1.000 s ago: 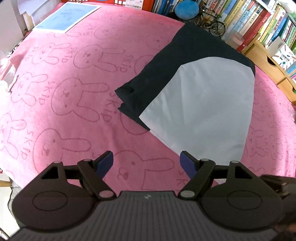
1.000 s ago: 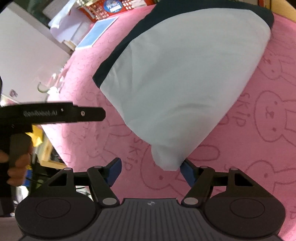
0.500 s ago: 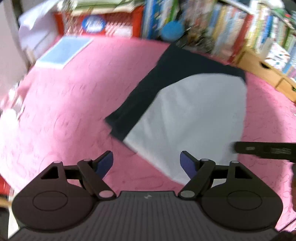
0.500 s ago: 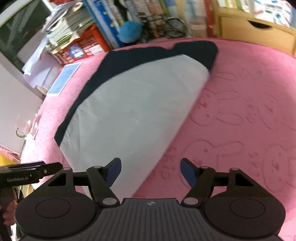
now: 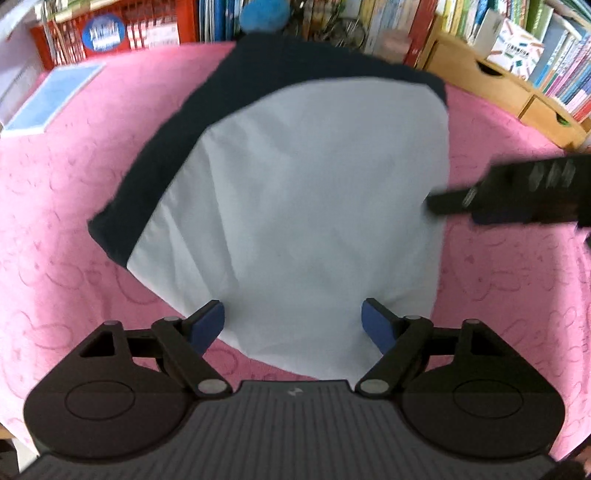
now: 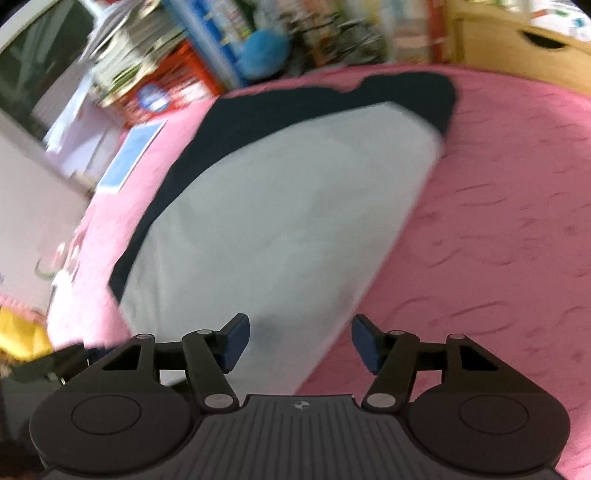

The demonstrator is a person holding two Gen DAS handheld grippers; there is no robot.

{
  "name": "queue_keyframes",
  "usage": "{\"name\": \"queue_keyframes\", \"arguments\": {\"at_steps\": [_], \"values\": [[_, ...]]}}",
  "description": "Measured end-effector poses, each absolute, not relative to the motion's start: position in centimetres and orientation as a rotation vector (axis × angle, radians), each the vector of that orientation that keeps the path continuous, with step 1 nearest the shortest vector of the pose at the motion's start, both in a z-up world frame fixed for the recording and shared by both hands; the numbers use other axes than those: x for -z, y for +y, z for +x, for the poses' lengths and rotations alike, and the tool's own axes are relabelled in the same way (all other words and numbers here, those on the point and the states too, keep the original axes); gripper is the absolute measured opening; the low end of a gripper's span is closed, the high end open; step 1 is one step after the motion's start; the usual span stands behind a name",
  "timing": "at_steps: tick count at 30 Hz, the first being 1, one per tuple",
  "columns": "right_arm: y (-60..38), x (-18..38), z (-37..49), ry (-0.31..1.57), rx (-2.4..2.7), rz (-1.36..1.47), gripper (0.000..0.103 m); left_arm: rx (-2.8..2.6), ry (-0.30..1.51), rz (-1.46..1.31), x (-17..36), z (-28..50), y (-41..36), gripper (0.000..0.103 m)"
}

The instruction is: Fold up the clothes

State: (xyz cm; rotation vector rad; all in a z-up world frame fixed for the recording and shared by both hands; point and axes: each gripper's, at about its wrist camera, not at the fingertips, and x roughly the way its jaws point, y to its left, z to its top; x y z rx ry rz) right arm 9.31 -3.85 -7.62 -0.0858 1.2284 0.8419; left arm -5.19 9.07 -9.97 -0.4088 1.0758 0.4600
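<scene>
A folded garment, white with a navy band along its left and far edges, lies flat on the pink bunny-print cloth. My left gripper is open, its blue pads over the garment's near white edge, holding nothing. My right gripper is open over the near part of the same garment, holding nothing. In the left wrist view the right gripper's black body reaches in from the right at the garment's right edge. The right wrist view is blurred.
A blue-and-white sheet lies at the cloth's far left. A red crate, a blue ball, books and a wooden drawer unit line the far edge. A yellow object is low at the left.
Both grippers have moved in over the garment, which now fills each view. The right gripper has come closer to the garment's right edge. The garment lies as before.
</scene>
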Motion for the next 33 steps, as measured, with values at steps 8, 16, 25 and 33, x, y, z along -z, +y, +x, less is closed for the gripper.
{"name": "queue_keyframes", "arguments": {"at_steps": [8, 16, 25, 33], "values": [[-3.5, 9.0, 16.9, 1.198, -0.687, 0.09, 0.096, -0.463, 1.094, -0.452, 11.2, -5.8, 9.8, 0.094], [-2.6, 12.7, 24.0, 1.195, -0.617, 0.405, 0.09, -0.453, 1.097, -0.408, 10.9, -6.0, 9.3, 0.094], [-6.2, 9.6, 23.7, 1.233, -0.57, 0.451, 0.029, -0.384, 1.125, -0.386, 10.3, -7.0, 10.2, 0.094], [-10.2, 5.8, 18.7, 1.066, -0.422, 0.021, 0.056, -0.37, 1.117, -0.371, 10.3, -7.4, 9.6, 0.094]]}}
